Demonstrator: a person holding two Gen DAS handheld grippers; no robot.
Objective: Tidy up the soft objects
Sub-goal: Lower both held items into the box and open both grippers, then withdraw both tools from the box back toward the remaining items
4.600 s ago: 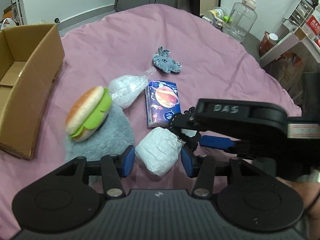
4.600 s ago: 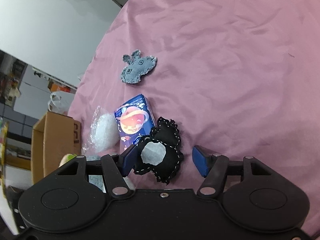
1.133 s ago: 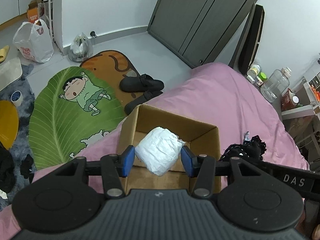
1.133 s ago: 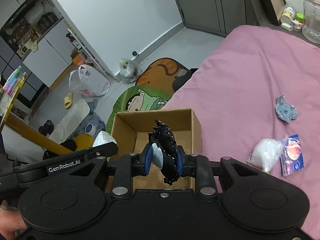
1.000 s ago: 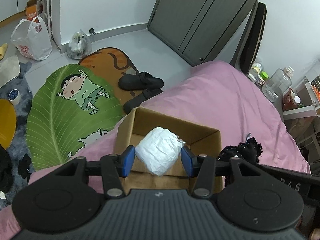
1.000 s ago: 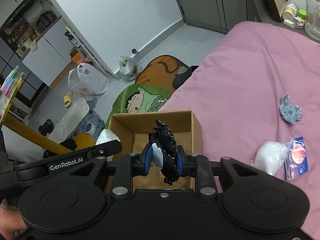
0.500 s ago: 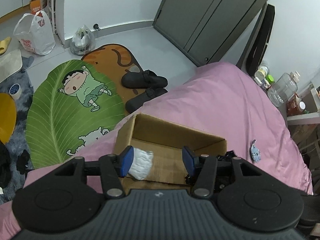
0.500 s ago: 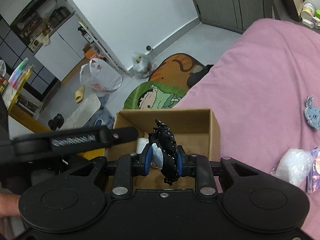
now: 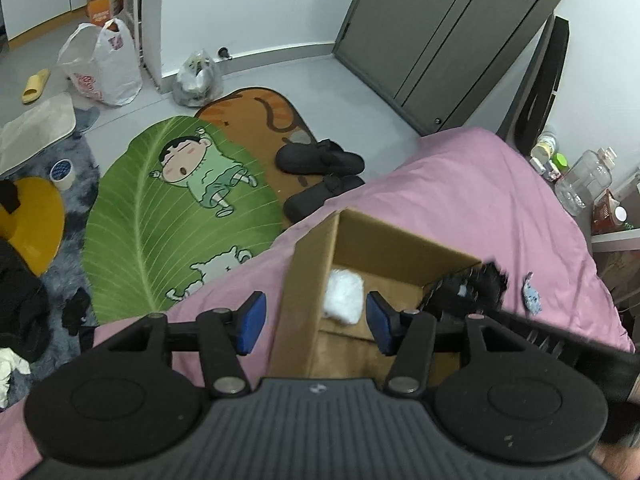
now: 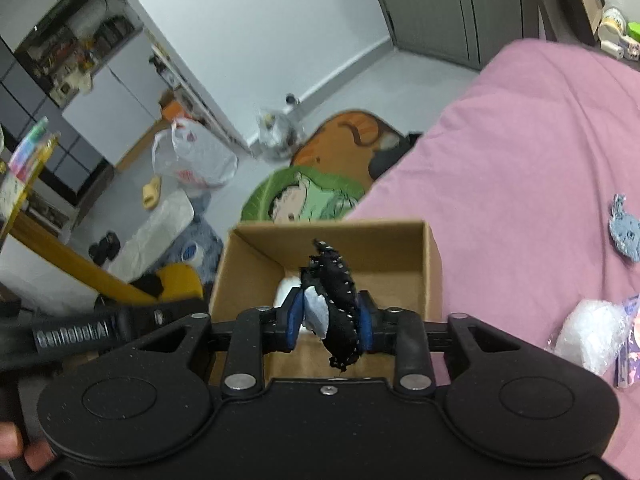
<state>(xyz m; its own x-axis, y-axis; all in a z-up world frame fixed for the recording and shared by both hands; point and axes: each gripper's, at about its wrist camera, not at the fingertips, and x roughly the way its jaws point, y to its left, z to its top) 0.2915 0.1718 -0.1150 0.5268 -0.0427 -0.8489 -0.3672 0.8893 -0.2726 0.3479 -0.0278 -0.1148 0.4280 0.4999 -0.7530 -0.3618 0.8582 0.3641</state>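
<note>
An open cardboard box [image 9: 304, 300] stands on the pink bedspread [image 9: 460, 184] near its edge. A white wrapped bundle [image 9: 344, 296] lies loose on the box floor. My left gripper [image 9: 314, 322] hovers over the box's near left wall, jaws opening, nothing between the blue pads. In the right wrist view my right gripper [image 10: 329, 320] hangs over the same box [image 10: 432, 272]. Its jaws are opening, but the pads still touch the black lace-edged pouch [image 10: 338, 300], which hangs between them. The white bundle [image 10: 286, 288] shows just behind it.
A grey whale-shaped plush [image 10: 626, 236], a clear bag of white stuffing [image 10: 592, 332] and a blue packet [image 10: 628, 356] lie on the bedspread to the right. Beyond the bed edge are a green floor mat [image 9: 160, 220], black slippers [image 9: 320, 160] and plastic bags.
The left gripper let the white bundle drop into the box, widened and shifted left over the box wall. The right gripper's pads have spread slightly; the black pouch has not dropped.
</note>
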